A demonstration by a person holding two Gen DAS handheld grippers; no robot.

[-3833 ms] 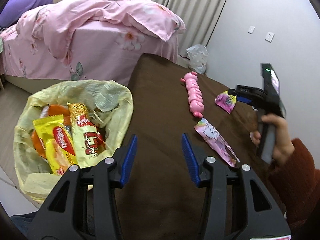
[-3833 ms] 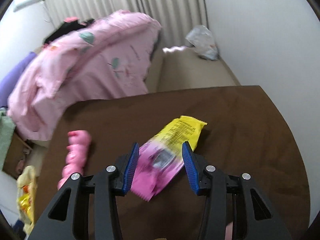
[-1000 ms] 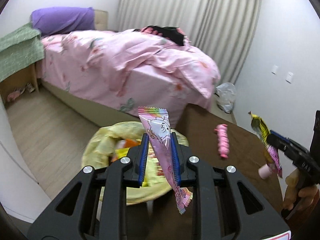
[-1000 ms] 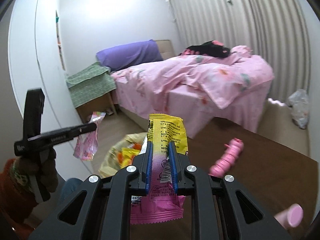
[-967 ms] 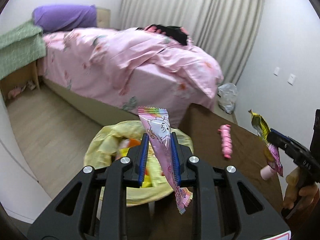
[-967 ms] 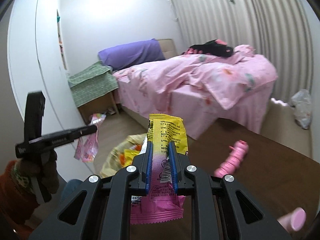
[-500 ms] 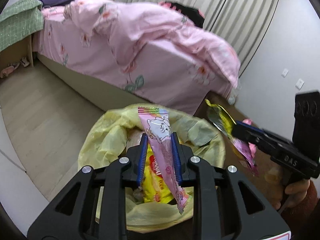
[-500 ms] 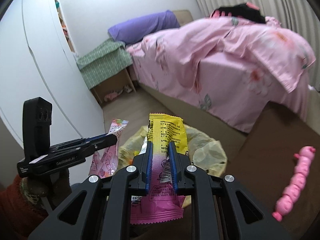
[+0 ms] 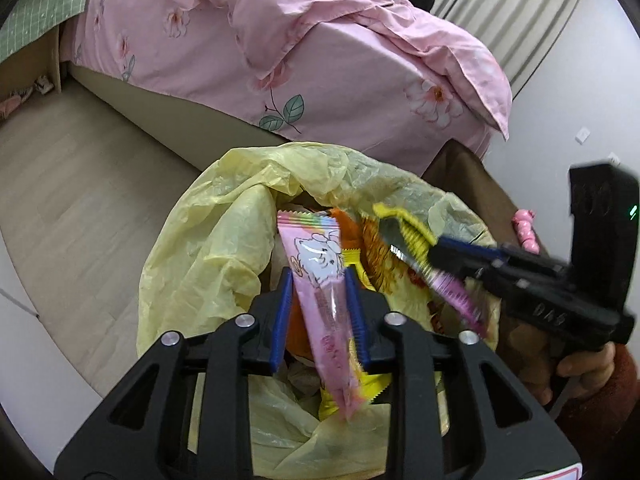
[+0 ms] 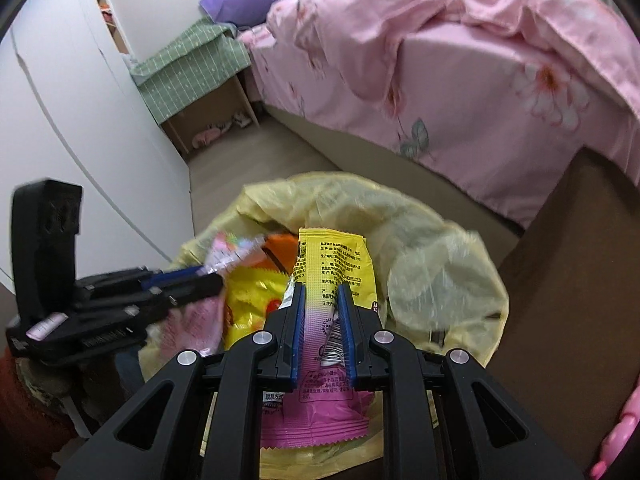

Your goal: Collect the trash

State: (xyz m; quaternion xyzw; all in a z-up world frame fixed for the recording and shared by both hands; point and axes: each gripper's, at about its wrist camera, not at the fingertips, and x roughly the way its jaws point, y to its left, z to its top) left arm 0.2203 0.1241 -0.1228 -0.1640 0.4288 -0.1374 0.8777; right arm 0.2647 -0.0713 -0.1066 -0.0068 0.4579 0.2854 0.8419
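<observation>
A yellow trash bag (image 9: 208,248) stands open on the floor with several snack wrappers inside. My left gripper (image 9: 318,274) hangs over its mouth. Its jaws are opening, and a long pink bunny wrapper (image 9: 320,256) stands loose between them, with a gap at the left pad. My right gripper (image 10: 321,286) is shut on a yellow and pink wrapper (image 10: 332,252), also above the trash bag (image 10: 440,248). In the left wrist view the right gripper (image 9: 434,252) comes in from the right with its wrapper (image 9: 412,240). In the right wrist view the left gripper (image 10: 212,276) shows blurred at the left.
A bed with pink bedding (image 9: 320,60) runs behind the bag. The brown table (image 10: 580,260) borders the bag on the right, with a pink toy (image 9: 526,228) on it. White wardrobe doors (image 10: 60,100) and a green-covered nightstand (image 10: 188,68) stand to the left.
Both grippers have come down and closer to the bag, which now fills the middle of both views. The left jaws stand a little wider around the pink wrapper.
</observation>
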